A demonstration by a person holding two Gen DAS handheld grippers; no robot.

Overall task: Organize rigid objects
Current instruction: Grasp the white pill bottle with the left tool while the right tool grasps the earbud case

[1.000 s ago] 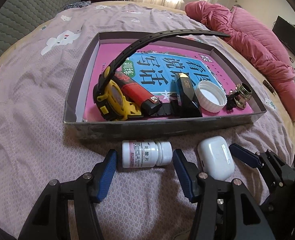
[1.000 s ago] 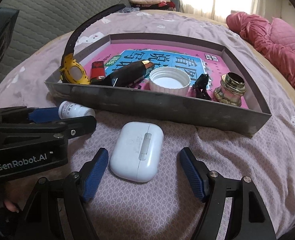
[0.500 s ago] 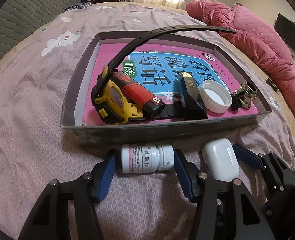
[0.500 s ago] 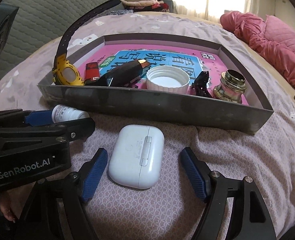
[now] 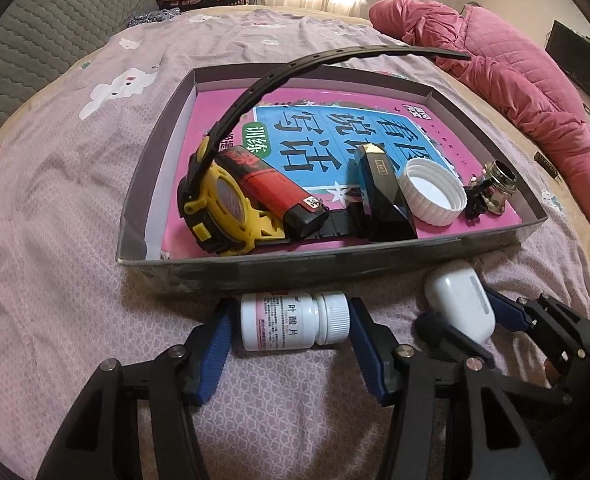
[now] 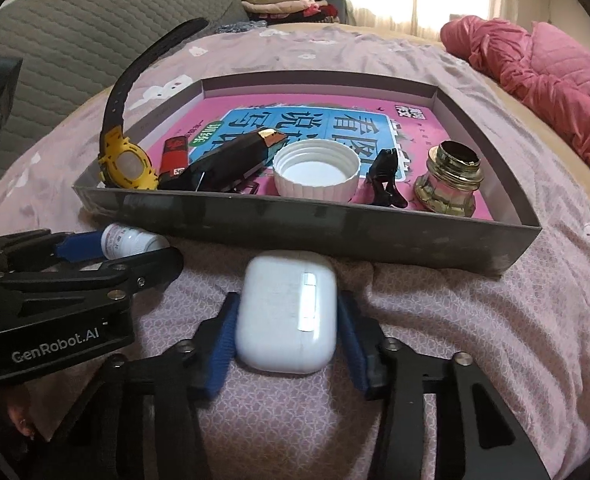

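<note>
A small white pill bottle (image 5: 295, 322) lies on its side on the bedspread, just in front of the grey box (image 5: 335, 272). My left gripper (image 5: 291, 308) straddles it end to end. Its jaws are closing, and a thin gap still shows at the bottle's base. A white earbud case (image 6: 287, 312) lies to the right, also in front of the box (image 6: 295, 224). My right gripper (image 6: 287, 300) is closing on it, and both blue pads press its sides. The case (image 5: 459, 304) and right gripper (image 5: 467, 312) also show in the left wrist view.
The box holds a pink book (image 5: 231, 120), a yellow watch (image 5: 227, 208) with a long black strap, a red lighter (image 5: 271, 184), a black case (image 5: 379, 196), a white lid (image 5: 431, 192), a black clip (image 6: 385, 178) and a brass fitting (image 6: 449, 182). A pink quilt (image 5: 515, 60) lies at the far right.
My right jaws have come in from wide open onto the earbud case. The left pads have narrowed around the pill bottle. Both grippers sit slightly closer to the box.
</note>
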